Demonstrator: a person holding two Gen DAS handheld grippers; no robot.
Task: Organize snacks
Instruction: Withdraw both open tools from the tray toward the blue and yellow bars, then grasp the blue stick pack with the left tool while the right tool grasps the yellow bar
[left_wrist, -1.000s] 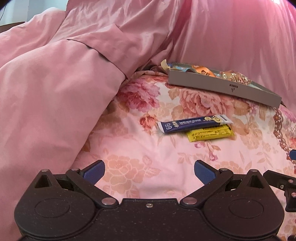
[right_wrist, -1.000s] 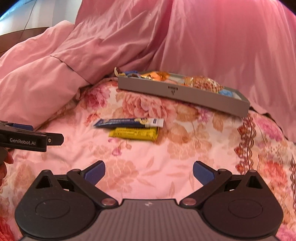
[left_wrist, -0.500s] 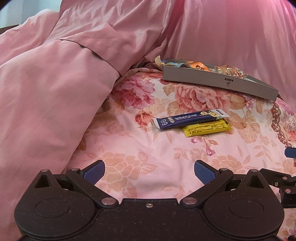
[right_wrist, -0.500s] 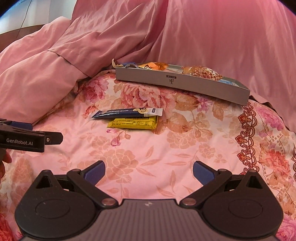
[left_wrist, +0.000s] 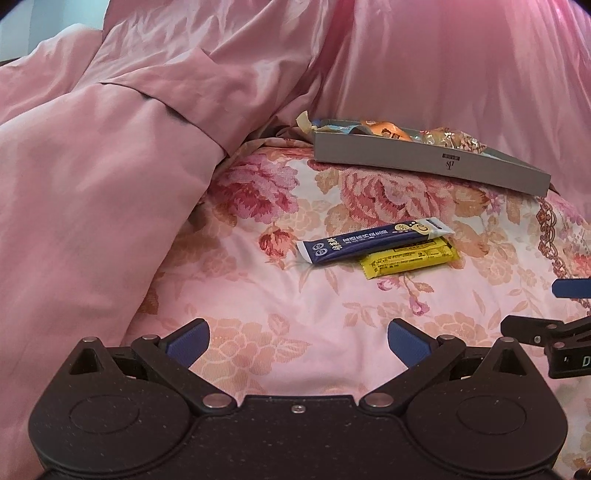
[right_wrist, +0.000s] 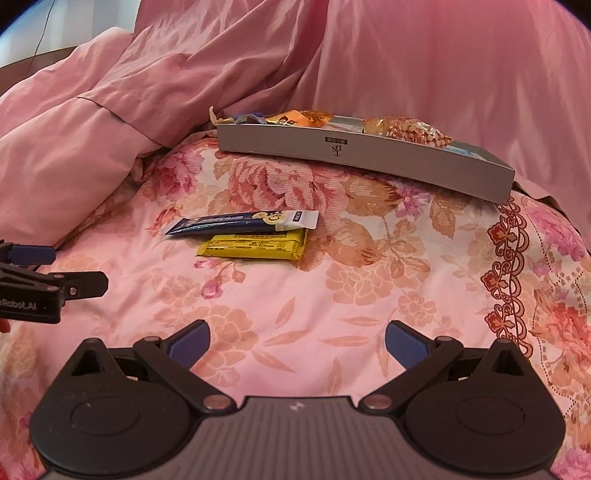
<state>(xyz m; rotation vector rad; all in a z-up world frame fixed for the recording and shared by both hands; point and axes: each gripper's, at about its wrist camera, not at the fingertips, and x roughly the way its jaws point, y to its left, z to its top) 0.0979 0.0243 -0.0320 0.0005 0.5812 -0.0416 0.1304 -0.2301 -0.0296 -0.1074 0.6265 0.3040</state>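
Observation:
A dark blue snack stick (left_wrist: 376, 242) (right_wrist: 243, 222) lies on the floral bedspread, partly over a yellow snack packet (left_wrist: 408, 260) (right_wrist: 255, 246). Behind them rests a grey shallow box (left_wrist: 428, 162) (right_wrist: 362, 158) with several wrapped snacks inside. My left gripper (left_wrist: 297, 341) is open and empty, well short of the two packets. My right gripper (right_wrist: 297, 341) is also open and empty, near the bedspread's front. Each gripper's side shows at the edge of the other's view.
A bunched pink duvet (left_wrist: 110, 166) (right_wrist: 92, 122) rises on the left and behind the box. The floral bedspread (left_wrist: 280, 295) (right_wrist: 369, 280) is flat between grippers and packets. A patterned border (right_wrist: 506, 258) runs down the right.
Both grippers have moved forward toward the packets and box, which sit larger and lower in view. Both stay open and empty.

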